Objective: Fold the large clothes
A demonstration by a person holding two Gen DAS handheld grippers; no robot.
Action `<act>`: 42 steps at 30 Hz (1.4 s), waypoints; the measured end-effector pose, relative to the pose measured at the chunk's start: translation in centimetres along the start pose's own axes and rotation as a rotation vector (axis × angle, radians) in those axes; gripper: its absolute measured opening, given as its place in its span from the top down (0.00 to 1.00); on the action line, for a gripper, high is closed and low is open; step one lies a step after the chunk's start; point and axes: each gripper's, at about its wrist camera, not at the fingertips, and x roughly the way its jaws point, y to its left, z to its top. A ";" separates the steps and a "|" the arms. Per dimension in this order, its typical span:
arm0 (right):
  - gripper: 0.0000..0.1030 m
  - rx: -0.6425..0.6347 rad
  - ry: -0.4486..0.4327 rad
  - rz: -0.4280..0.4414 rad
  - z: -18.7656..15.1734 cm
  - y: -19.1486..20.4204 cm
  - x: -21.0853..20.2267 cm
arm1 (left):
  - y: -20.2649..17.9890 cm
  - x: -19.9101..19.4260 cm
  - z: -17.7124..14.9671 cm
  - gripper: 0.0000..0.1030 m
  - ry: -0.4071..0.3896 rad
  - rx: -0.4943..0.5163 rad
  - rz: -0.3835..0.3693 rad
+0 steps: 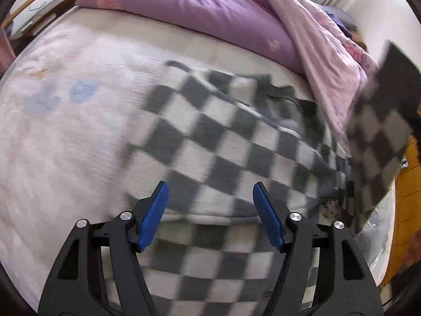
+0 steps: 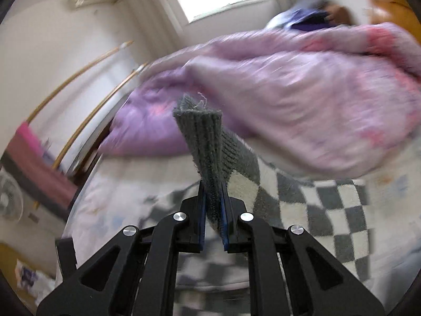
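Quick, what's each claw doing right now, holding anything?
Left gripper: open, holding nothing.
Right gripper: closed on the grey ribbed edge of the checkered sweater.

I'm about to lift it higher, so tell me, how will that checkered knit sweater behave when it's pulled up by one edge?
Probably floppy: the checkered sweater drapes limply from the ribbed edge pinched in the right gripper. Likely to sag and swing, as a raised part hangs loose. The fuzzy knit seems grippy, not slippery.
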 end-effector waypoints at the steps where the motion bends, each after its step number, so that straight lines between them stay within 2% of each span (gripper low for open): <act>1: 0.91 -0.011 0.034 0.014 -0.9 1.5 1.6 | 1.2 -0.3 0.1 0.34 -0.005 -0.004 0.009; 5: 0.91 -0.051 0.182 0.017 -5.2 6.2 8.0 | 5.5 -0.7 0.0 0.34 -0.001 -0.034 0.039; 7: 0.86 -0.037 0.265 -0.001 -7.5 7.6 11.0 | 7.1 -0.7 -0.3 0.34 0.002 -0.062 0.050; 10: 0.82 0.001 0.444 -0.045 -10.5 7.5 15.0 | 8.7 -0.4 -0.8 0.34 0.018 -0.096 0.053; 12: 0.81 0.007 0.486 -0.039 -11.5 7.3 15.7 | 9.2 -0.4 -1.1 0.34 0.015 -0.110 0.055; 13: 0.79 0.009 0.481 -0.025 -11.5 7.5 15.6 | 9.4 -0.5 -1.2 0.34 0.011 -0.116 0.053; 15: 0.66 0.018 0.469 0.041 -10.9 7.4 14.6 | 9.6 -0.7 -1.0 0.34 0.001 -0.133 0.042; 17: 0.61 0.015 0.460 0.128 -9.9 7.3 12.9 | 9.1 -0.6 -0.6 0.34 -0.002 -0.144 0.026; 18: 0.49 0.003 0.441 0.144 -9.2 7.1 12.2 | 8.8 -0.4 -0.2 0.34 -0.001 -0.141 0.016; 19: 0.45 -0.006 0.426 0.168 -8.5 7.1 11.2 | 8.3 -0.2 0.1 0.34 0.001 -0.138 0.012; 21: 0.45 -0.012 0.378 0.217 -7.4 7.0 9.5 | 7.2 0.1 1.1 0.34 -0.003 -0.126 -0.009; 22: 0.46 -0.021 0.353 0.195 -6.8 6.2 8.6 | 6.2 0.3 1.6 0.34 -0.005 -0.112 -0.017; 23: 0.52 -0.019 0.326 0.139 -6.2 4.9 8.2 | 5.5 0.6 2.0 0.34 -0.005 -0.097 -0.019; 24: 0.71 -0.011 0.315 0.086 -6.1 3.1 7.7 | 4.3 1.2 2.5 0.34 0.004 -0.069 -0.021; 26: 0.90 0.014 0.319 -0.038 -6.3 -0.3 7.6 | 2.4 2.1 3.1 0.34 0.007 -0.028 -0.031; 27: 0.96 0.068 0.325 -0.099 -6.5 -3.0 7.6 | 1.4 2.7 3.3 0.34 0.013 -0.005 -0.044; 29: 0.97 0.160 0.327 -0.170 -7.0 -6.9 7.3 | -0.6 4.6 3.5 0.34 0.044 0.042 -0.062; 30: 0.97 0.205 0.335 -0.205 -7.5 -9.2 7.4 | -1.5 5.8 3.4 0.34 0.063 0.074 -0.033; 32: 0.99 0.267 0.398 -0.210 -8.8 -12.0 8.4 | -2.2 7.8 3.4 0.34 0.093 0.104 0.013; 33: 1.00 0.314 0.440 -0.182 -9.7 -13.5 9.4 | -2.3 8.3 3.6 0.34 0.109 0.105 0.024; 34: 1.00 0.344 0.436 -0.145 -10.0 -14.7 9.2 | -2.3 8.7 3.9 0.34 0.115 0.103 0.027; 37: 0.95 0.338 0.470 -0.083 -8.7 -15.3 8.7 | -1.9 8.4 5.3 0.34 0.103 0.090 0.012; 38: 0.93 0.321 0.440 -0.068 -7.5 -15.3 7.7 | -1.5 8.2 6.1 0.34 0.096 0.074 0.000; 40: 0.91 0.312 0.371 -0.093 -5.6 -15.9 6.5 | -0.6 8.0 7.6 0.34 0.084 0.038 0.010; 41: 0.84 0.317 0.341 -0.122 -4.5 -16.3 5.8 | 0.0 8.1 8.6 0.34 0.080 0.012 0.023; 42: 0.73 0.324 0.314 -0.162 -3.3 -17.2 5.3 | 0.6 8.2 9.5 0.34 0.076 -0.007 0.038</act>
